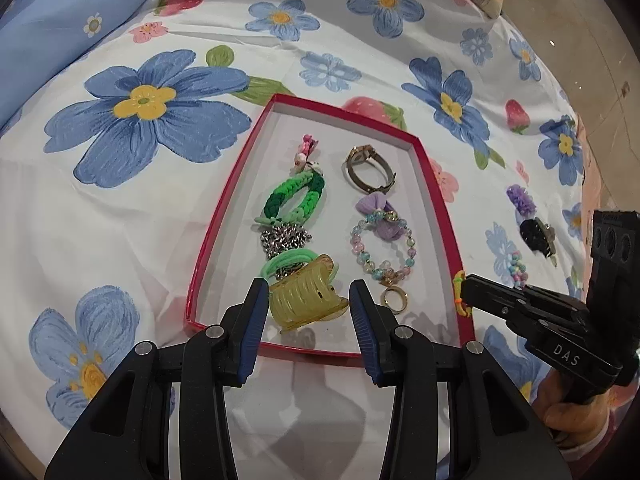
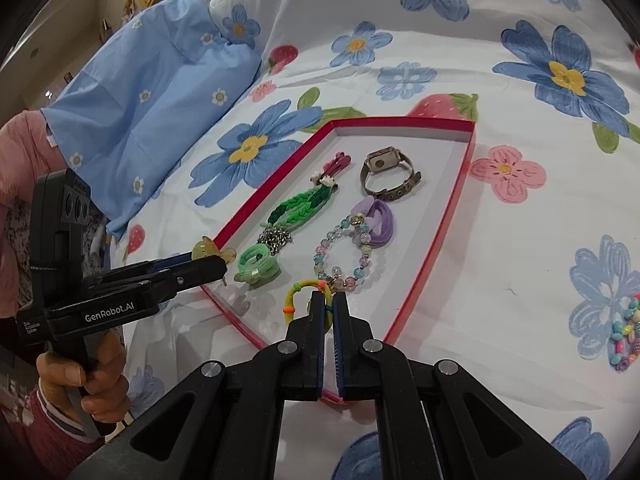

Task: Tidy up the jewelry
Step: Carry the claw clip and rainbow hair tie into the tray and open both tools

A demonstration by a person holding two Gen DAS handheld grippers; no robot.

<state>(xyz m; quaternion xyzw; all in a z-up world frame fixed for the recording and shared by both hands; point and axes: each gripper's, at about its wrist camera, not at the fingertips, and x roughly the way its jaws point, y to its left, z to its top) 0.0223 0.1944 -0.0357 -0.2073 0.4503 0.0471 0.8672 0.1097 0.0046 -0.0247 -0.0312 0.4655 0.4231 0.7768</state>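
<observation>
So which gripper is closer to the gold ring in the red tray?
Right. The right gripper hovers just beside the gold ring; the left gripper, holding the yellow hair claw, sits farther away.

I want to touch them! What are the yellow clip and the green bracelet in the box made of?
Yellow hair clip: probably plastic, glossy and see-through, with molded ridged teeth. Green bracelet: probably braided cord or yarn, matte and soft-looking, in plaited light and dark green strands.
</observation>
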